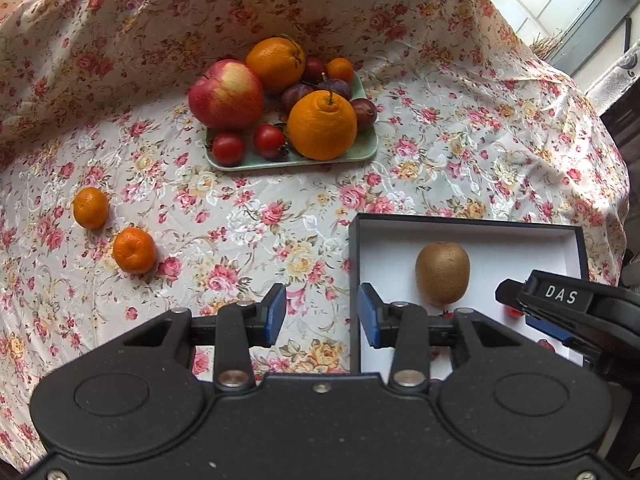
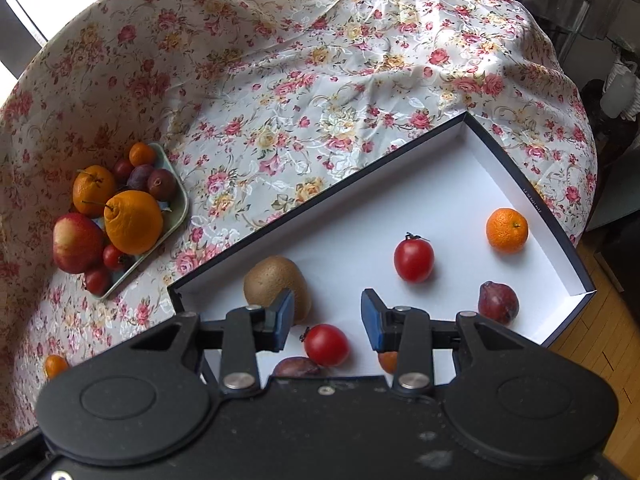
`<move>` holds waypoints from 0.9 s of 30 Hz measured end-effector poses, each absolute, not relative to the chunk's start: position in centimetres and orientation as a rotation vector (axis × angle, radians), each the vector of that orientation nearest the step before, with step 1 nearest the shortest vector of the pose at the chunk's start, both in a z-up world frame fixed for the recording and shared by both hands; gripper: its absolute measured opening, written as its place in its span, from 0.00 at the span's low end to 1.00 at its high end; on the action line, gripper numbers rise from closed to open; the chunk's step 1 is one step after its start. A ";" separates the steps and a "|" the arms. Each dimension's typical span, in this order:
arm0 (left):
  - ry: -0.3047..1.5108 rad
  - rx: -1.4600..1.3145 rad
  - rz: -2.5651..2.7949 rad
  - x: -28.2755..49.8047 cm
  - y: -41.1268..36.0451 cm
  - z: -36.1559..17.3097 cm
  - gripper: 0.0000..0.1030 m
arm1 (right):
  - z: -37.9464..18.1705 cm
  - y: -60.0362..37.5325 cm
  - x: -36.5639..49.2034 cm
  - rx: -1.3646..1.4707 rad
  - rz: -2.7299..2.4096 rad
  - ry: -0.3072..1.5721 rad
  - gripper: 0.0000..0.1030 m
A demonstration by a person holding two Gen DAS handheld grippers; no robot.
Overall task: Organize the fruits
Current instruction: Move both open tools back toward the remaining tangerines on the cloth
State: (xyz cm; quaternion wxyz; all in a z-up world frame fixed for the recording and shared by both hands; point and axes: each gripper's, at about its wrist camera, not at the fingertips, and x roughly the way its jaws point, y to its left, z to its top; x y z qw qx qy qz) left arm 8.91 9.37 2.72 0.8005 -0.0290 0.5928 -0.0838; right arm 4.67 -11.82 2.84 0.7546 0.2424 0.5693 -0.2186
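A green tray at the back holds an apple, two large oranges, plums, a mandarin and two cherry tomatoes. A white box holds a kiwi, two cherry tomatoes, a mandarin and plums. Two loose mandarins lie on the cloth at left. My left gripper is open and empty over the box's left edge. My right gripper is open and empty above a tomato in the box.
A floral cloth covers the round table and rises in folds behind the tray. The right gripper's body reaches over the box in the left wrist view. A window lies beyond the table; wooden floor shows at right.
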 end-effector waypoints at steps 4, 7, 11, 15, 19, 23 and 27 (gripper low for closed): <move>1.248 -0.090 -0.119 9.3 13.2 3.6 0.48 | 2.5 -8.6 5.4 0.534 -0.425 1.278 0.39; 1.235 -0.111 -0.084 9.3 16.0 3.9 0.48 | 2.2 -6.3 6.1 0.545 -0.400 1.297 0.39; 1.234 -0.115 -0.027 9.3 19.4 3.7 0.48 | 1.9 -2.8 7.1 0.547 -0.349 1.318 0.39; 1.238 -0.130 0.018 9.2 22.5 3.5 0.48 | 1.7 0.7 8.1 0.499 -0.308 1.331 0.39; 1.234 -0.148 0.062 9.2 25.3 3.7 0.48 | 1.1 3.6 8.8 0.480 -0.268 1.351 0.39; 1.233 -0.165 0.110 9.2 27.9 3.5 0.48 | 0.7 6.8 9.4 0.430 -0.234 1.354 0.39; 1.239 -0.183 0.135 9.2 29.8 3.2 0.48 | 0.2 9.1 10.2 0.410 -0.189 1.356 0.39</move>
